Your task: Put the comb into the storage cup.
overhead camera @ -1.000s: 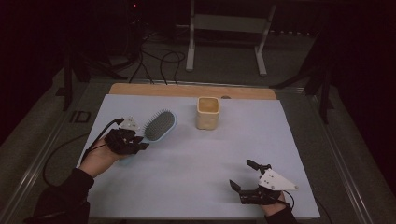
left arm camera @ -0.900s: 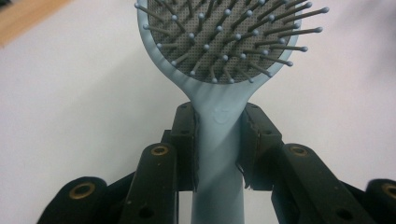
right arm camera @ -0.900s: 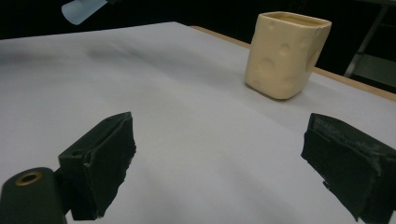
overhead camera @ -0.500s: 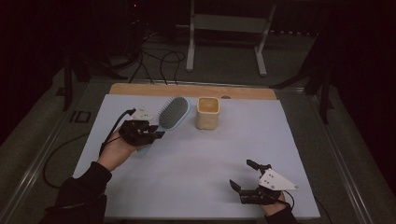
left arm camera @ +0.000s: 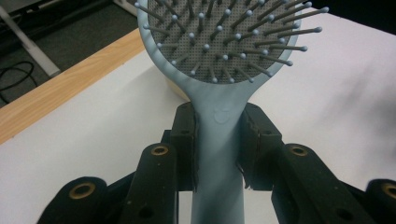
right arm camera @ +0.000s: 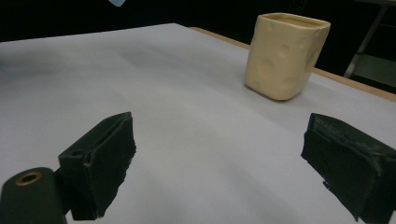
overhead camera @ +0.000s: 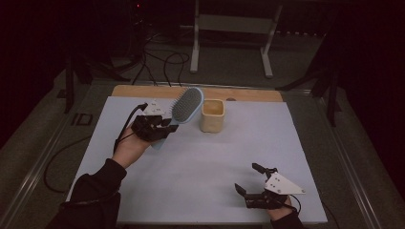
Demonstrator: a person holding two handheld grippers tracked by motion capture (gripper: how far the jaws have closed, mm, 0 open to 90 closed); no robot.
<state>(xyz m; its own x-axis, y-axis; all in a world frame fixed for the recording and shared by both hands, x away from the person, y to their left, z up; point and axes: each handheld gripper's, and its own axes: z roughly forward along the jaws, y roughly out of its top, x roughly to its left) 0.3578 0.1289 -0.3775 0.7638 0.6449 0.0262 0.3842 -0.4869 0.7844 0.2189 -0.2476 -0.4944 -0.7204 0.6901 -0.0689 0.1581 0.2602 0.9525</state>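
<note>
1. Resting nearest me, my right gripper (overhead camera: 252,183) sits on the table (overhead camera: 200,171), jaws wide apart.
2. My left gripper (overhead camera: 168,128) clamps the hairbrush (overhead camera: 186,105) handle, raised.
3. Beyond, just beside the brush head, stands the cup (overhead camera: 212,115).

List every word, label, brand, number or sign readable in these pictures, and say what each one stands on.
No readable text anywhere.
Pale blue plastic hairbrush: a small embossed mark on the handle neck, between the left gripper pads; no letters can be made out.
Cream square dimpled cup: no print.
White table sheet: blank.
Right gripper grey plate: no marking legible.
</note>
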